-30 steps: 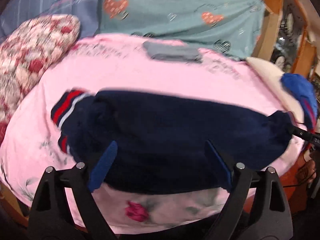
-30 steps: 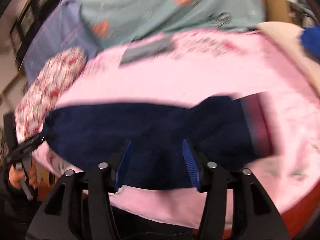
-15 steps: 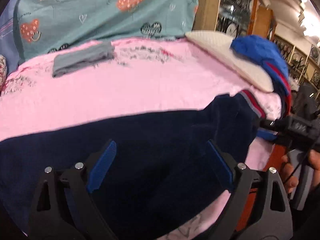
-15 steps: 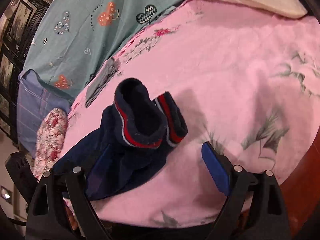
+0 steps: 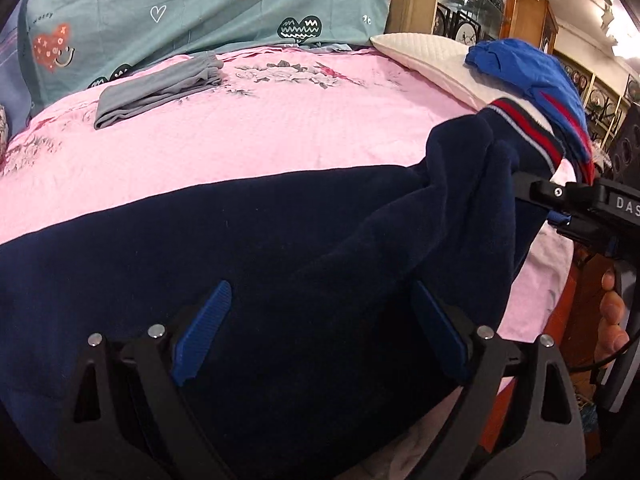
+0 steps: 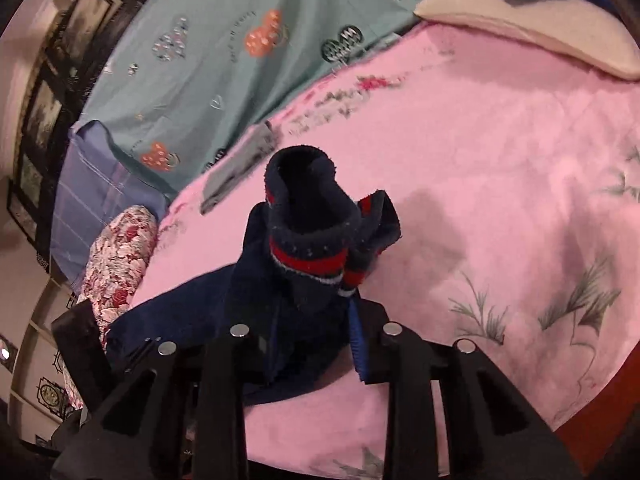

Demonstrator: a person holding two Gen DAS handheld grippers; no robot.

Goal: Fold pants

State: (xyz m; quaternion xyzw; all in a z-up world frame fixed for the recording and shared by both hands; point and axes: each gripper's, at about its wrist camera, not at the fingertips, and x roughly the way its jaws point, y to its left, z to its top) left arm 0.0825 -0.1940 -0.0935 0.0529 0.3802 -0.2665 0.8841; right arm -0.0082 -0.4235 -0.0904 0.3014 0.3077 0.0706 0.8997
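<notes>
**Navy pants, cuff end raised for the fold**

Item one: navy pants (image 5: 248, 248), spread lengthwise over the pink bed cover (image 5: 248, 128); in the left wrist view they fill the lower half of the frame. Their red-and-white striped cuffs (image 6: 308, 256) stand bunched at centre of the right wrist view.

Item two: right hand-held gripper (image 6: 316, 344), fingers closed on the fabric just below those cuffs. We judge the leg end is lifted so it can be carried over toward the waist.

Item three: left hand-held gripper (image 5: 320, 332), blue pads apart, over the body of the pants and gripping nothing; we take it to be placed to pin or catch the cloth.

Item four: grey folded garment (image 5: 156, 88), upper left of the left view, well apart. A blue garment (image 5: 524, 68) lies on a white pillow (image 5: 432, 60), upper right.

Writing: "DAS" on the black tool at the right edge, cut off; the teal sheet (image 5: 200, 4) shows partial lettering, "Turn".
</notes>
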